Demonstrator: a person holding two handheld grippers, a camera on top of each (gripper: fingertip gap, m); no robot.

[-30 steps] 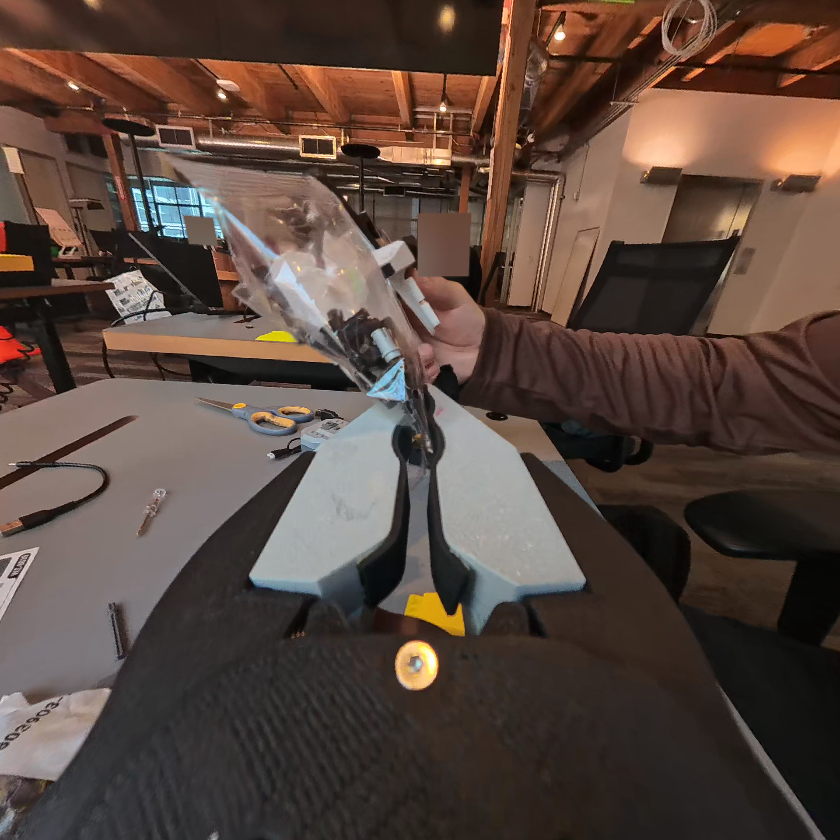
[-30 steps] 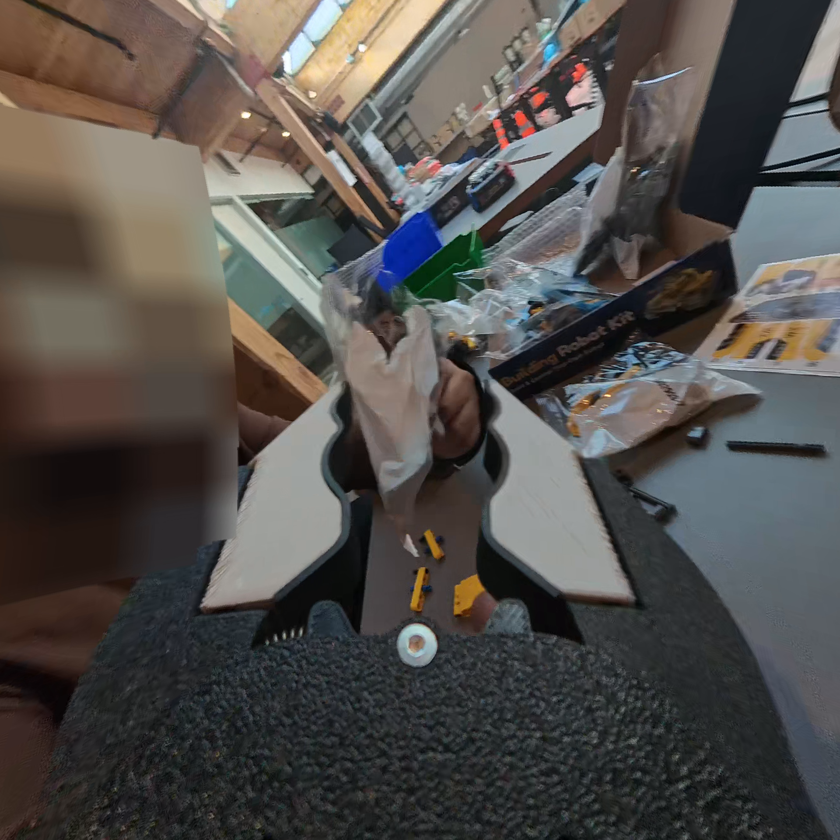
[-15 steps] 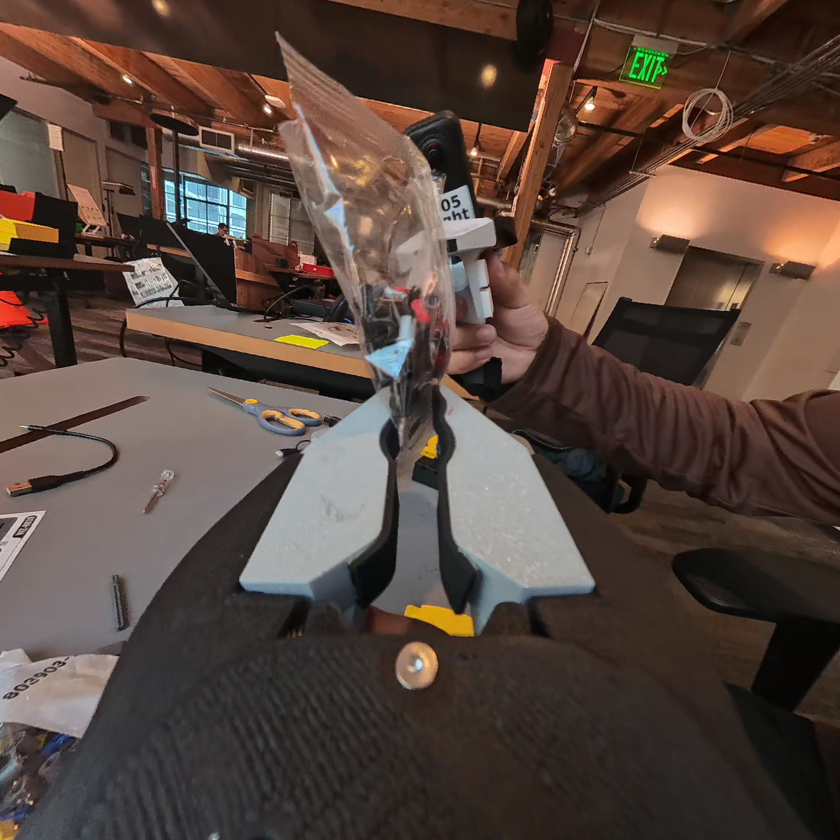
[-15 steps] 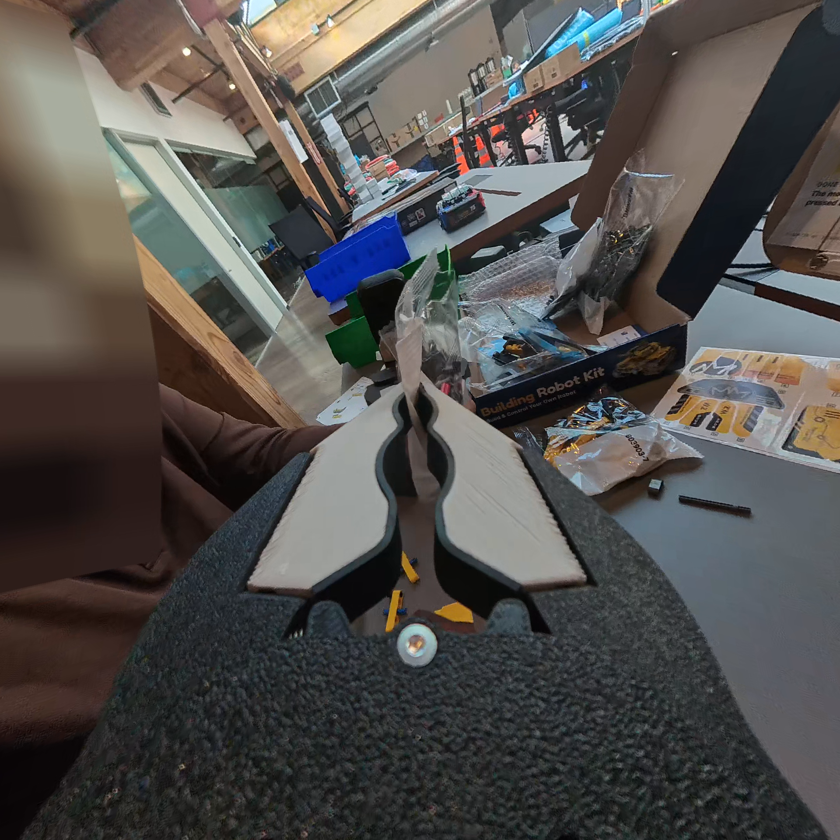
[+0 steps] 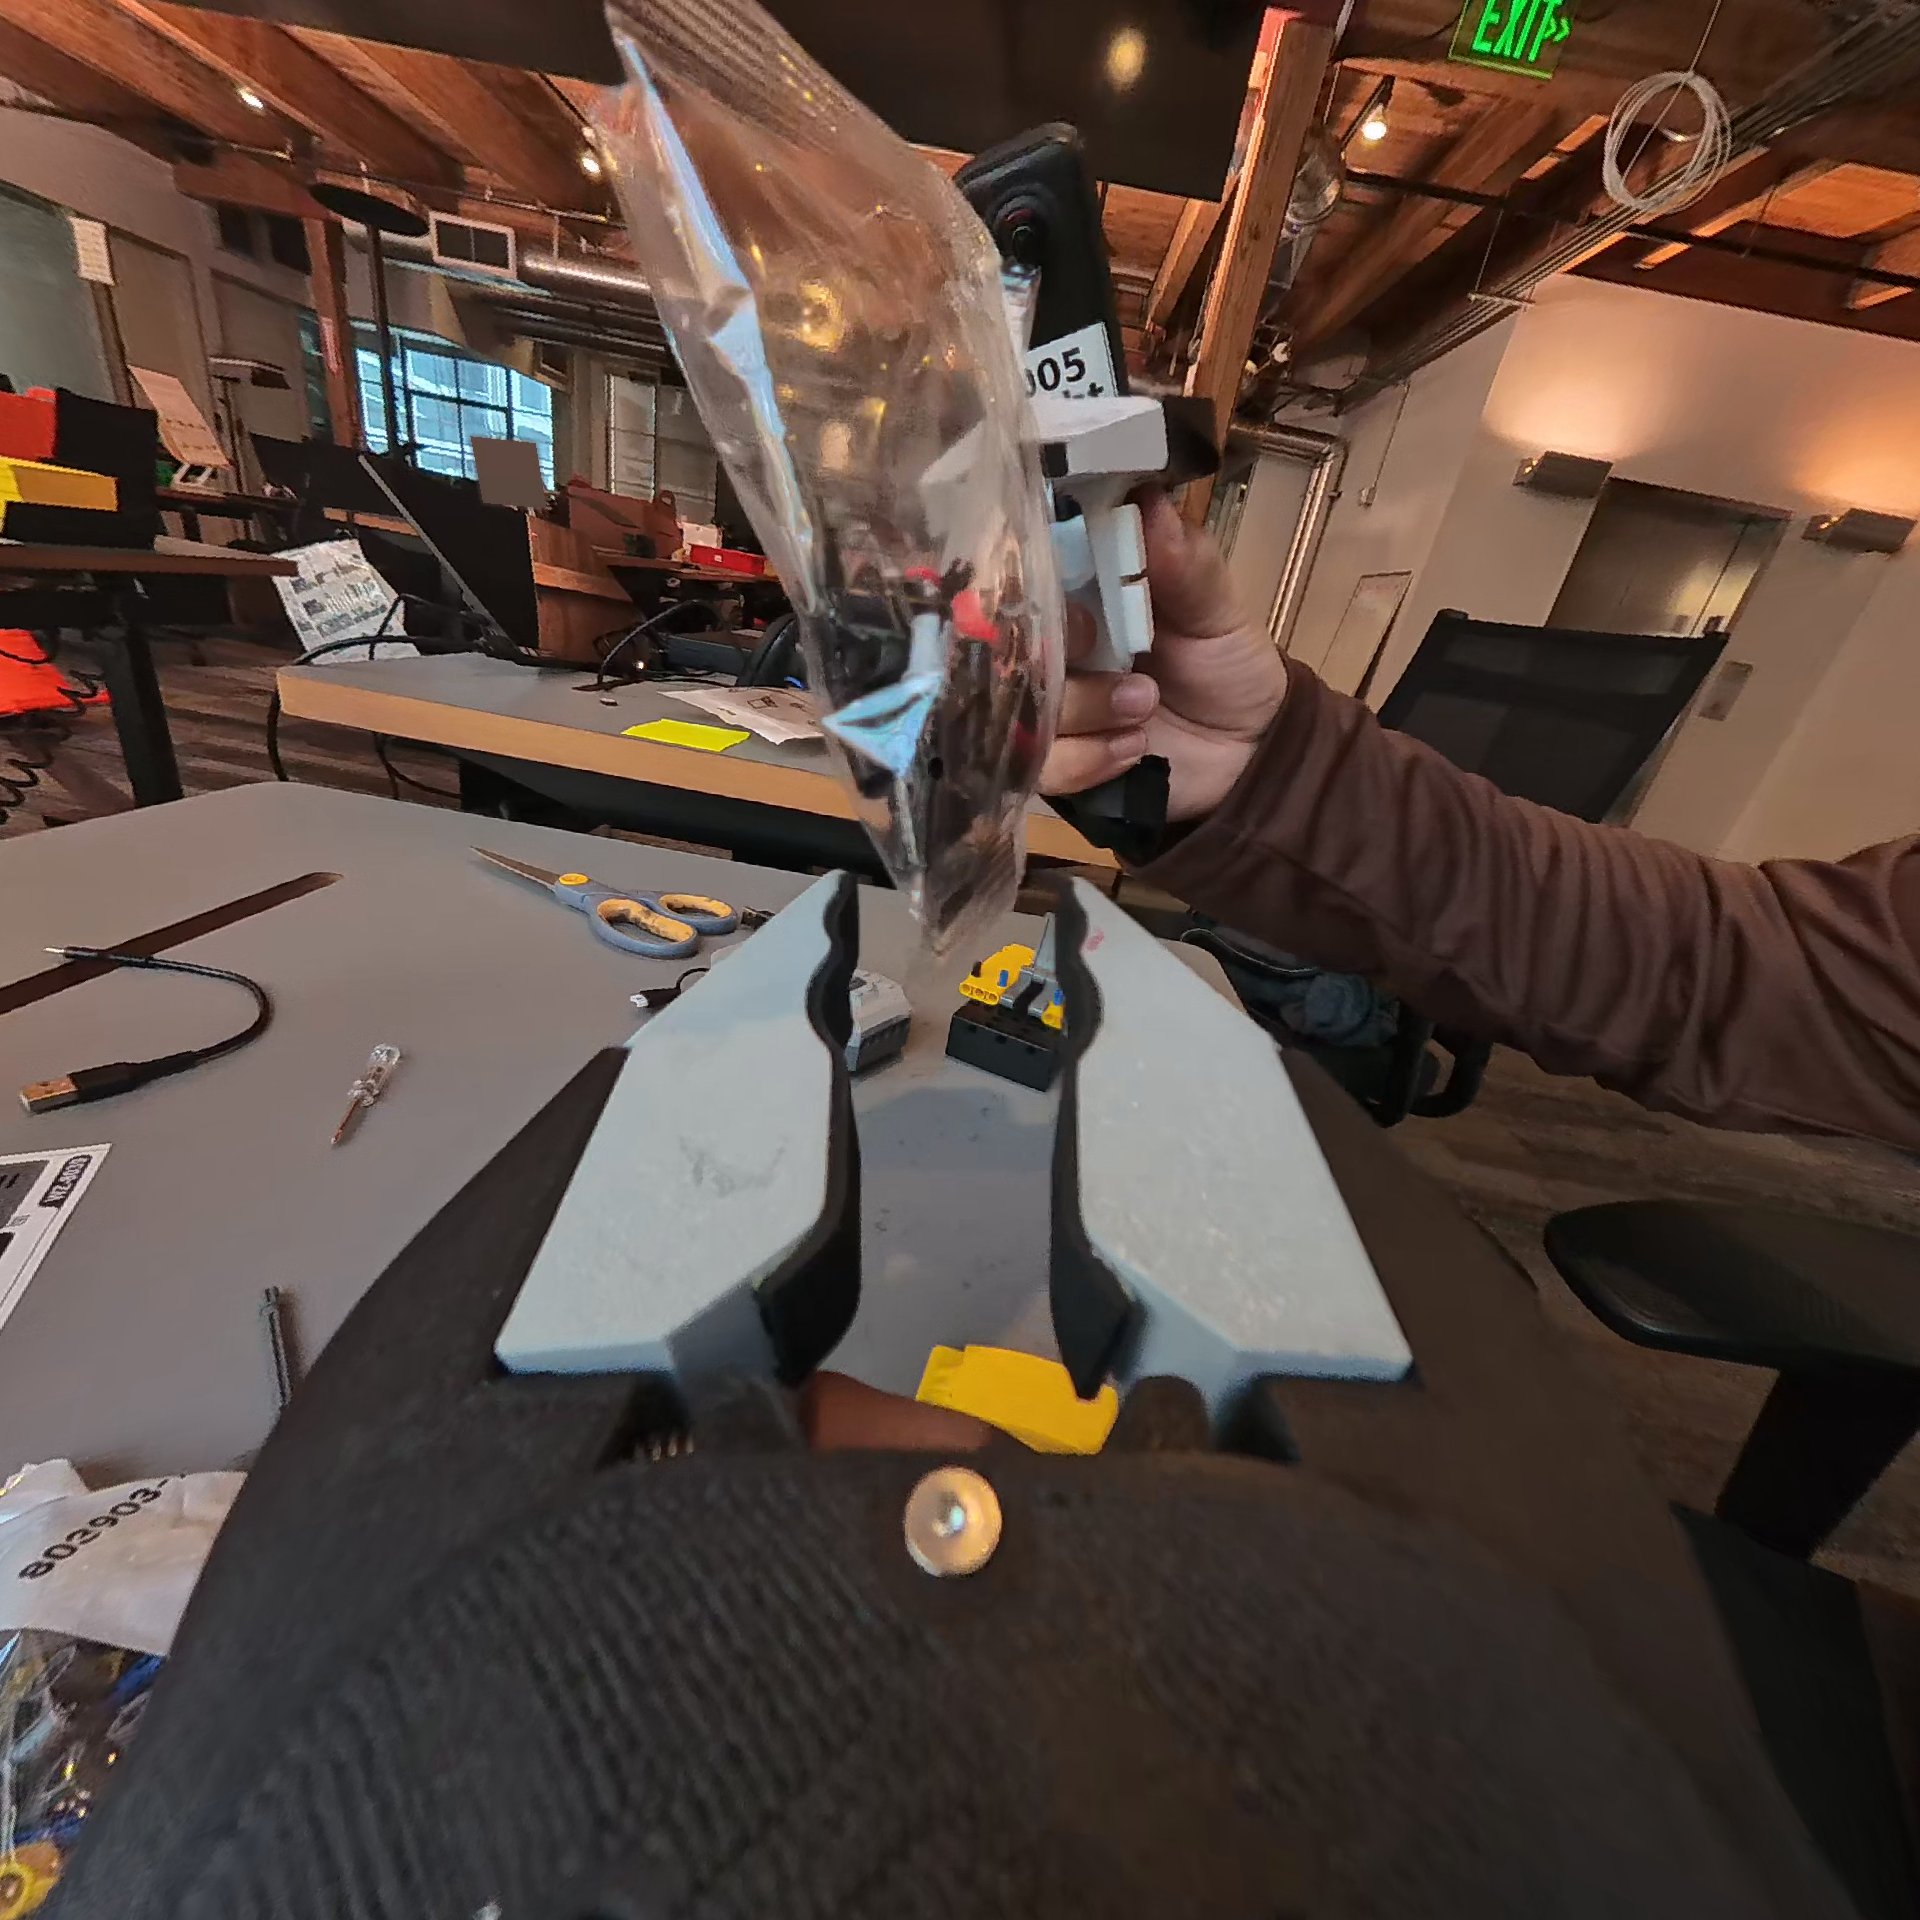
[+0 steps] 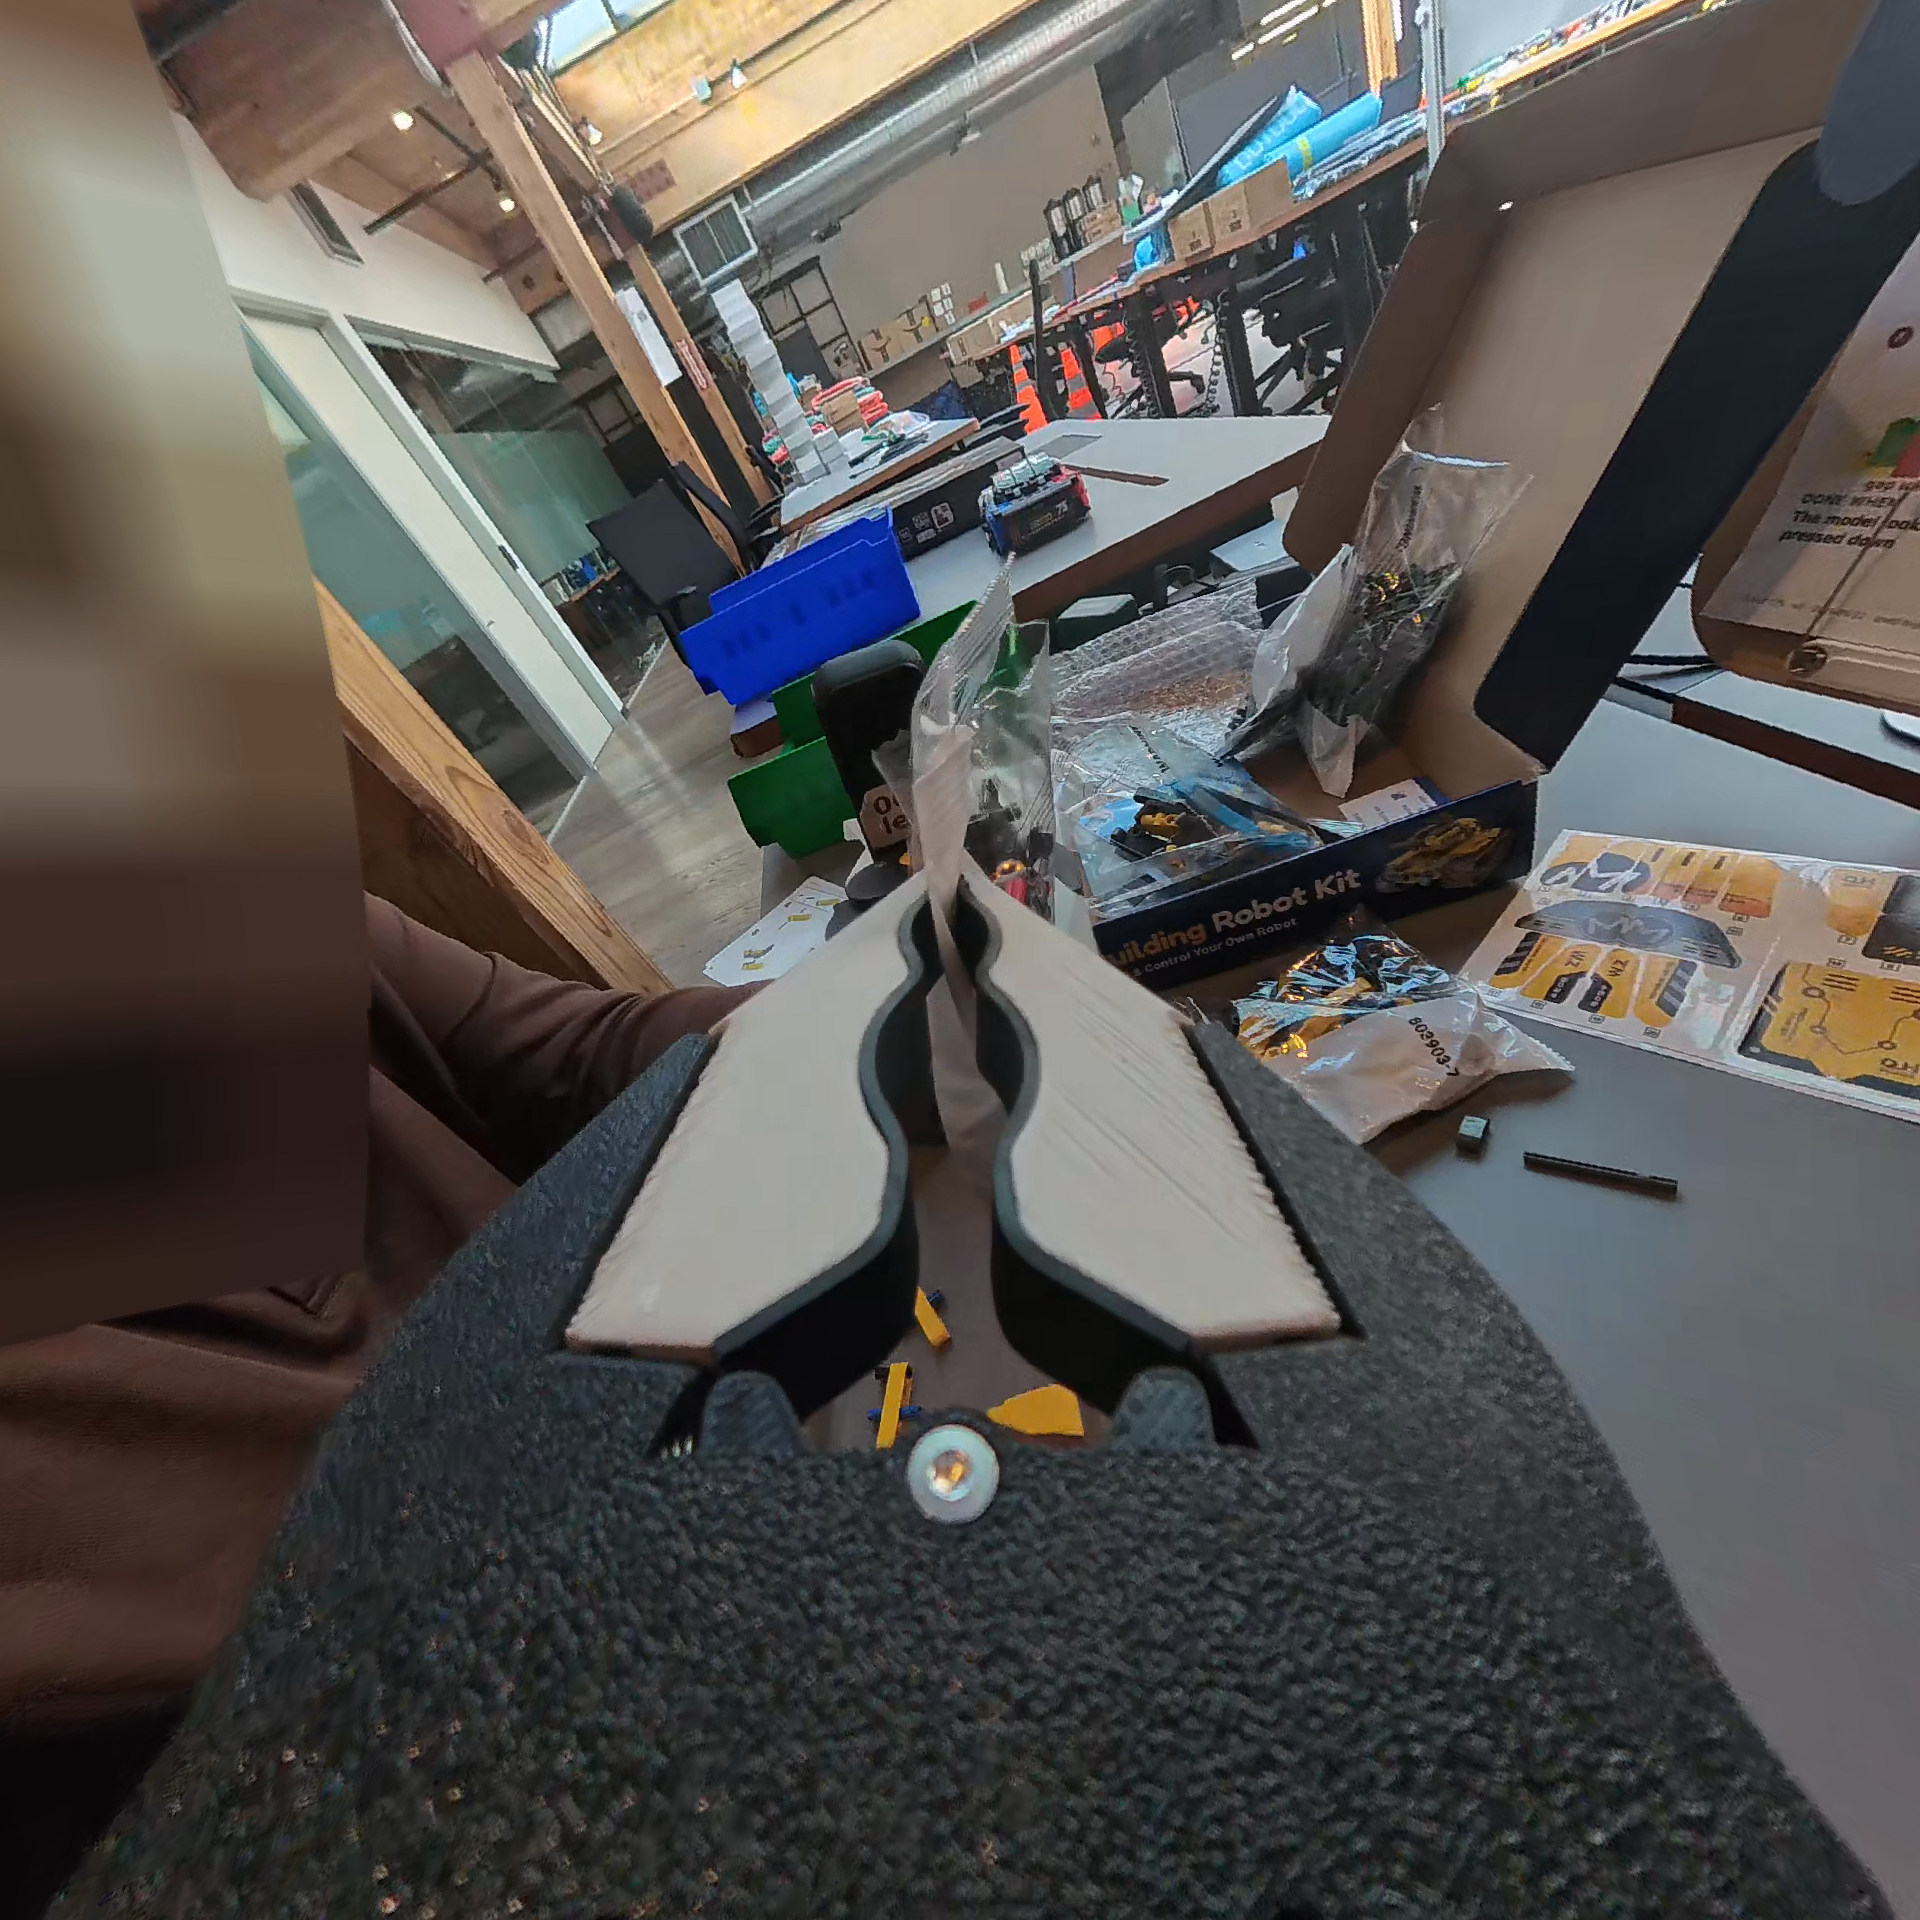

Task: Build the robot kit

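My left jaws stand spread wide, and the left gripper (image 5: 951,914) pinches nothing; my right jaws are pressed together at the tips of the right gripper (image 6: 951,896), clamped on the pale edge strip of a clear plastic bag (image 5: 862,468) of small dark parts with a few red and white ones among them. The bag hangs in the air above the worktop (image 5: 312,1039), carried by the right gripper alone. In the left wrist view its lowest corner dips just between my open left tips, and I cannot tell whether it brushes either one. The loose parts sit heaped in the lower half of the bag and the upper half is slack film. My right hand (image 5: 1174,675) grips the handle of the right gripper just behind the bag. On the worktop under the left gripper sit a black and yellow brick assembly (image 5: 1008,1023) and a small grey block (image 5: 878,1023), with scissors (image 5: 644,914) beyond them, and a small screwdriver (image 5: 364,1091) off to the left. In the right wrist view an open kit box (image 6: 1299,904) stands close behind the bag, with a second sealed bag (image 6: 1382,1029) and a sticker sheet (image 6: 1714,956) beside it
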